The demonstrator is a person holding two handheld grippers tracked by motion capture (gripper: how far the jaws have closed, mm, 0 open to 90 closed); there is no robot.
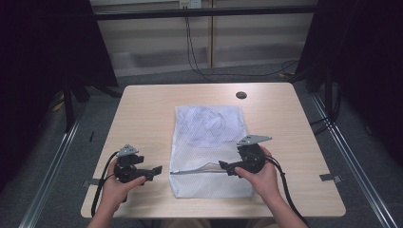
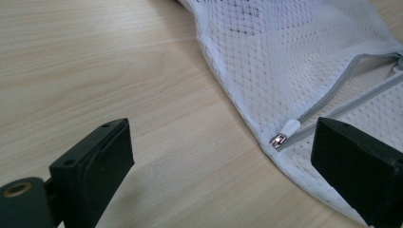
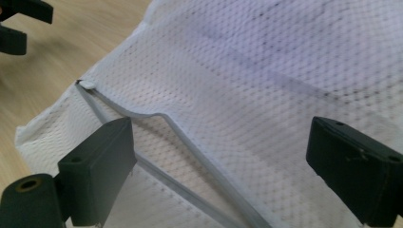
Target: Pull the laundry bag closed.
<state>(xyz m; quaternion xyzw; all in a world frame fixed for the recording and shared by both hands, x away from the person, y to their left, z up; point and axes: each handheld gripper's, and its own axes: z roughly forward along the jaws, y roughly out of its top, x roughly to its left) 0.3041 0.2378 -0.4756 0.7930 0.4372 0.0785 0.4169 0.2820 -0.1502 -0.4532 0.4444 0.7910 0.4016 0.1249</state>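
On the high view, the left gripper [image 1: 157,169] sits near the tabletop's [image 1: 142,114] front-left part, held in the person's left hand [image 1: 121,183], its tips just short of the left edge of a white mesh laundry bag [image 1: 209,142]. The left gripper view adds what the high view cannot resolve: the jaws stand wide apart with nothing between them, and the metal zipper pull [image 2: 284,135] lies at the bag's left end, just beside the right-hand jaw.

The bag lies flat in the middle of the tabletop, running from mid-depth toward the front edge, with something bluish inside its far half. Its grey zipper [image 1: 199,171] runs across near the front end and gapes slightly.

The right gripper [image 1: 223,166], in the right hand [image 1: 263,178], is over the bag's right part. The right gripper view shows its jaws spread apart above the mesh, clamping nothing, with the zipper's two grey tapes [image 3: 190,142] parted between them.
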